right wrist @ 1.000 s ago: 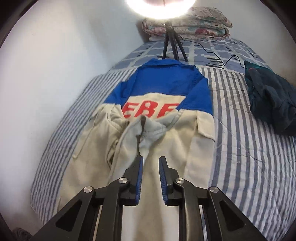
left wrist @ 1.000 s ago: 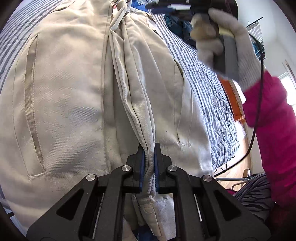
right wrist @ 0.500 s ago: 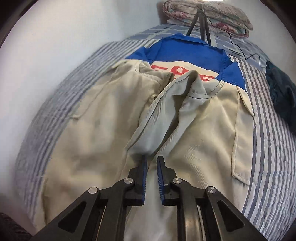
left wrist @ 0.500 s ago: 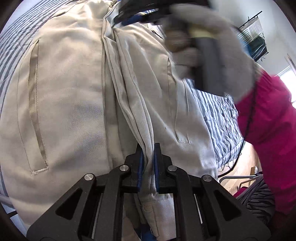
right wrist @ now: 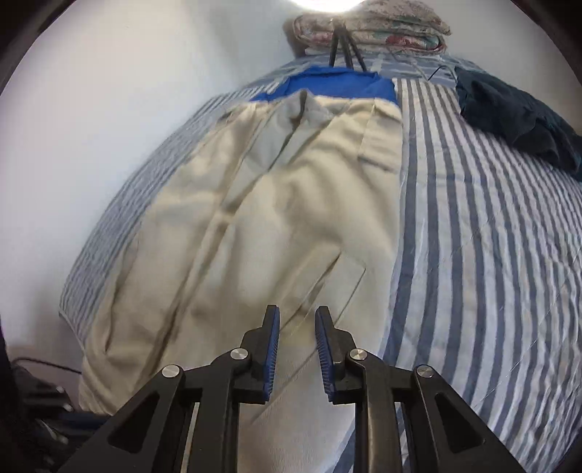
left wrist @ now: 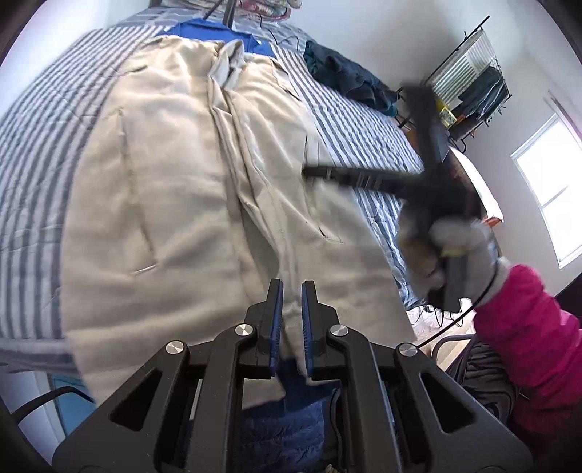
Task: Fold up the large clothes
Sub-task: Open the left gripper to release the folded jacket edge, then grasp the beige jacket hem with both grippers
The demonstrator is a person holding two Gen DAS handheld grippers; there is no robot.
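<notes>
A beige jacket (left wrist: 163,182) with a blue upper part (right wrist: 327,85) lies spread along the striped bed (right wrist: 473,236). A loose fold of it runs down the middle. My left gripper (left wrist: 290,291) is shut on the jacket's near hem, with cloth pinched between its blue pads. My right gripper (right wrist: 297,316) hovers over the jacket's near right part. Its jaws are opening and nothing is between them. From the left wrist view the right gripper (left wrist: 313,171) is a dark blur over the jacket's right side, held by a gloved hand (left wrist: 451,247) in a pink sleeve.
A dark teal garment (right wrist: 509,112) lies crumpled on the bed at the far right. A tripod (right wrist: 342,51) and folded quilts (right wrist: 371,32) stand at the bed's head. A white wall (right wrist: 109,109) runs along the left. A clothes rack (left wrist: 469,83) and a window (left wrist: 545,189) are at the right.
The right gripper let go of the middle fold, pulled back toward the near hem and opened wider. The left gripper rose a little, still holding the hem.
</notes>
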